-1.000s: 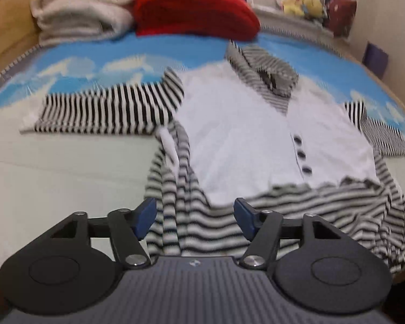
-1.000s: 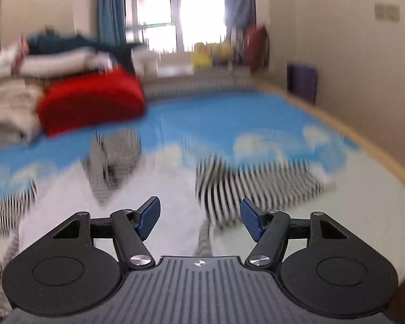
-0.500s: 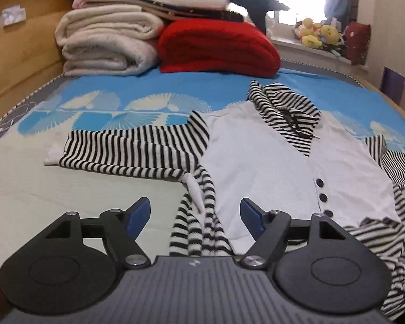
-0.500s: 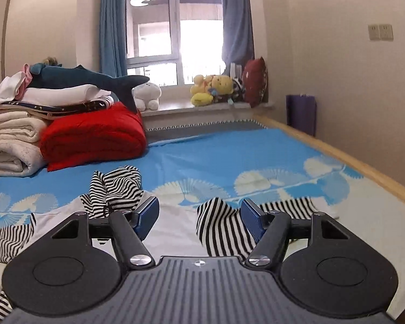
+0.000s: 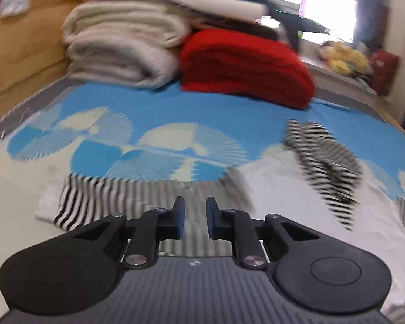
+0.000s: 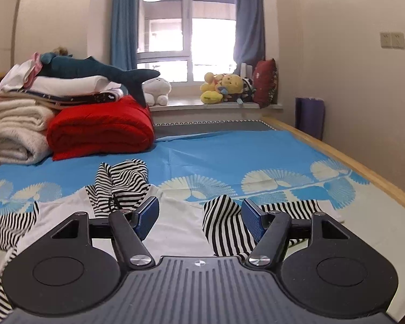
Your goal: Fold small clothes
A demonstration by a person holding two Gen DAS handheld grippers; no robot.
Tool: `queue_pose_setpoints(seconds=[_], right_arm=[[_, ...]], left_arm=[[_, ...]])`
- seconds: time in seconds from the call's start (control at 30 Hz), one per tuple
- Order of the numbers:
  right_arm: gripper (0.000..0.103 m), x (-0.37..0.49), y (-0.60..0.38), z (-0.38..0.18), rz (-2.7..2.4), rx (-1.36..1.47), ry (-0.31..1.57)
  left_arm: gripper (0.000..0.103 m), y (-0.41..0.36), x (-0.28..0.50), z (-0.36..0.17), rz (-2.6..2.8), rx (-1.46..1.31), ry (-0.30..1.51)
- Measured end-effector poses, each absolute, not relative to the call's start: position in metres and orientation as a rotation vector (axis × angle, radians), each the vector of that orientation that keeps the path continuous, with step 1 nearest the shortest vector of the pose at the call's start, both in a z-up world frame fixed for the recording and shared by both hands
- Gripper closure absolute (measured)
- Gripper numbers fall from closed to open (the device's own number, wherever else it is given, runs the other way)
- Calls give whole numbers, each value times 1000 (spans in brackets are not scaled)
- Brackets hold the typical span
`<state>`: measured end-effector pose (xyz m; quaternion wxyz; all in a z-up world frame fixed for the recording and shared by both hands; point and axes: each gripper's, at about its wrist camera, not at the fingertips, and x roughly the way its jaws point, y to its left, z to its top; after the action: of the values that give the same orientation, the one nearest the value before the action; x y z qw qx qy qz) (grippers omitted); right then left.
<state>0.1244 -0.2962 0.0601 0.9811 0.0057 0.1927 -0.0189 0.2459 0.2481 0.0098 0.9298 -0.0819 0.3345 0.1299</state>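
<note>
A small white top with black-and-white striped sleeves and hood lies spread on the bed. In the left wrist view its left striped sleeve [image 5: 127,197] stretches out just past my left gripper [image 5: 195,208], whose jaws stand narrowly apart with the sleeve fabric behind the gap; the frame is blurred. The striped hood [image 5: 321,159] lies at the right. In the right wrist view my right gripper [image 6: 199,213] is open above the white body [image 6: 175,224], with the right striped sleeve [image 6: 226,224] beside its right finger and the hood [image 6: 121,186] to the left.
Folded cream blankets [image 6: 16,132] and a red blanket [image 6: 100,129] are stacked at the head of the bed, with a plush shark [image 6: 94,70] on top. Soft toys [image 6: 224,86] sit on the windowsill. A wooden bed edge [image 6: 364,170] runs along the right wall.
My left gripper has moved left and forward over the left sleeve, and its jaws have narrowed from wide open to a small gap. The right gripper has barely moved and stays open.
</note>
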Motion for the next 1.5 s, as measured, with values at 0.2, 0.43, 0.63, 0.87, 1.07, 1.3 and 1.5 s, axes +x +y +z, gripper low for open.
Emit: queue_pose_setpoints(seconds=[0.2,0.43,0.63,0.87,1.07,1.3,1.5], right_arm=[[75,136,-294,58,-34,-6,425],[74,149,-295,65,-50,-4,440],[58,154,-281,66,-33,-88,456],[58,155,-269,71,-38,-138,458],[58,152,-263,72,-45,-160,453],[58,149,-263,72,-56,-176,461],[58,167,-267,61,-45,-137,531]], left_arm=[[85,344,255,-54,497,-357,816],[59,413,264,-87,619,-524,819],[57,431,272,-104,670,-584,823],[100,431,274,-104,673,-548,800],[99,427,261,-90,777,-452,760],[98,450,252,-102,779,-717,760],[100,420,265,-55,737,-590,652]])
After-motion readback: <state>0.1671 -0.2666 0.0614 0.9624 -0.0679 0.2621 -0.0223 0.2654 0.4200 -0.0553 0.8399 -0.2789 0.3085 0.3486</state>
